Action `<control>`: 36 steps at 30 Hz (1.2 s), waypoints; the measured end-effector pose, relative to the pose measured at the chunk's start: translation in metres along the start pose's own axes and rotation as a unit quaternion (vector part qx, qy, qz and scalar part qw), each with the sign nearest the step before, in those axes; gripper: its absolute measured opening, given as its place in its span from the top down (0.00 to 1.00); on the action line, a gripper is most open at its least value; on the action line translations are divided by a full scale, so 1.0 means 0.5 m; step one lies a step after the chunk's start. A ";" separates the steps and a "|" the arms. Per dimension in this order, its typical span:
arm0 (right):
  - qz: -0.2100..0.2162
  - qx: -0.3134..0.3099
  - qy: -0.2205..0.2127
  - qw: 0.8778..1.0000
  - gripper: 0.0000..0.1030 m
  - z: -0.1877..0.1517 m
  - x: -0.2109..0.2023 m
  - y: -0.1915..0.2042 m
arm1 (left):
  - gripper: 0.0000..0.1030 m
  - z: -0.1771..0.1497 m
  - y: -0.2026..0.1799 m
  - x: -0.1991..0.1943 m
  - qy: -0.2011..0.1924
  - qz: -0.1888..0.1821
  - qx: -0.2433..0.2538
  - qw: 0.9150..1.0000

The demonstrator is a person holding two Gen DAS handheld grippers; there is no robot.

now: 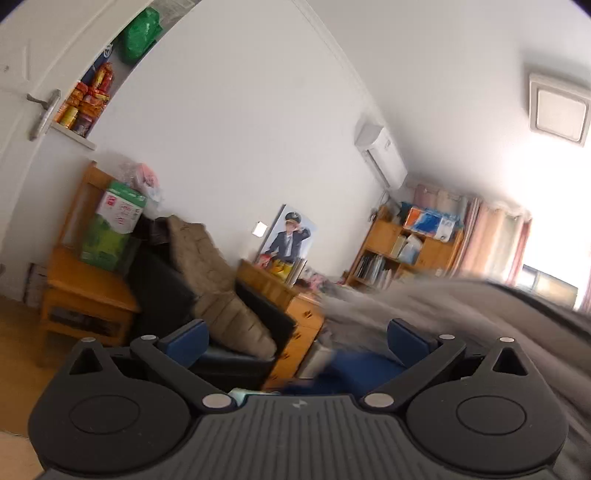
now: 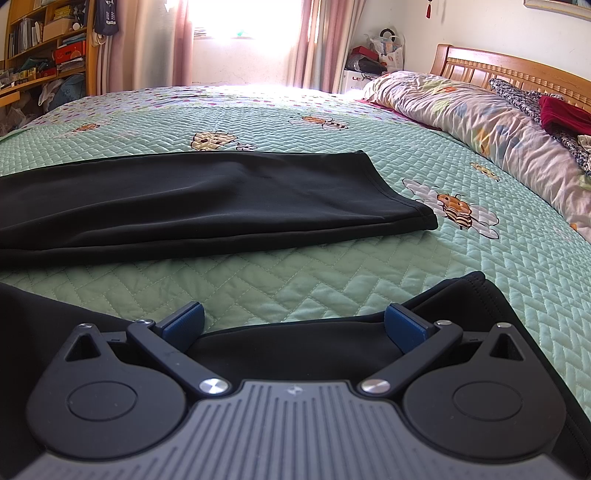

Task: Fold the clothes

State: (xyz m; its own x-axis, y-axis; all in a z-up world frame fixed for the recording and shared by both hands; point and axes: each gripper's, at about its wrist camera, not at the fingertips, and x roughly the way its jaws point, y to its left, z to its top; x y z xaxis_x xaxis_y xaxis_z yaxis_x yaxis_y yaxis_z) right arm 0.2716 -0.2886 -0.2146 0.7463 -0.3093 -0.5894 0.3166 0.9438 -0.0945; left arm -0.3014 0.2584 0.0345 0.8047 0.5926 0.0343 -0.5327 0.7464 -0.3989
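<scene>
Black trousers lie on a green quilted bedspread (image 2: pixel 332 118) in the right wrist view. One leg (image 2: pixel 203 199) stretches flat across the bed, its hem at the right. The other leg (image 2: pixel 314 347) lies nearer, right under my right gripper (image 2: pixel 295 321), which is open with its blue pads (image 2: pixel 186 319) just above the leg's far edge. My left gripper (image 1: pixel 295 339) is open too and tilted, facing the room. A blurred dark grey mass (image 1: pixel 480 317), perhaps cloth or the bed, sweeps past its right finger. Nothing is held between its pads.
A rolled floral duvet (image 2: pixel 480 122) and a wooden headboard (image 2: pixel 517 66) line the bed's right side. A window with pink curtains (image 2: pixel 247 22) is behind the bed. The left wrist view shows a black armchair with a brown cushion (image 1: pixel 218 288), wooden cabinets (image 1: pixel 88 291) and a bookshelf (image 1: pixel 406 251).
</scene>
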 end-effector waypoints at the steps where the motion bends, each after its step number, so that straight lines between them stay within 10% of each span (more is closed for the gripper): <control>1: 0.000 0.000 0.000 1.000 0.00 0.000 0.000 0.000 | 0.01 -0.007 -0.012 -0.020 -0.009 0.010 0.009 1.000; 9: 0.000 0.000 0.000 1.000 0.00 0.000 0.000 0.000 | 0.01 -0.005 -0.056 -0.145 -0.187 0.108 0.062 0.975; 22: 0.000 0.000 0.000 1.000 0.00 0.000 -0.001 0.001 | 0.01 -0.033 -0.082 0.046 -0.087 0.086 0.046 0.991; 29: 0.000 0.000 0.000 1.000 0.00 -0.001 -0.001 0.002 | 0.01 -0.081 -0.202 0.149 -0.020 -0.032 0.073 0.997; 36: 0.000 0.000 0.000 1.000 0.00 -0.001 -0.001 0.002 | 0.00 -0.177 -0.475 0.225 0.027 -0.231 0.151 0.961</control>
State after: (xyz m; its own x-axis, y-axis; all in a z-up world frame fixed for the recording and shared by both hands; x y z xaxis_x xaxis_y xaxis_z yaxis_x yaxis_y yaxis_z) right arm 0.2712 -0.2872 -0.2147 0.7462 -0.3094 -0.5894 0.3171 0.9437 -0.0940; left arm -0.0611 0.1210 0.0523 0.9816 0.1665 0.0940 -0.1604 0.9846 -0.0689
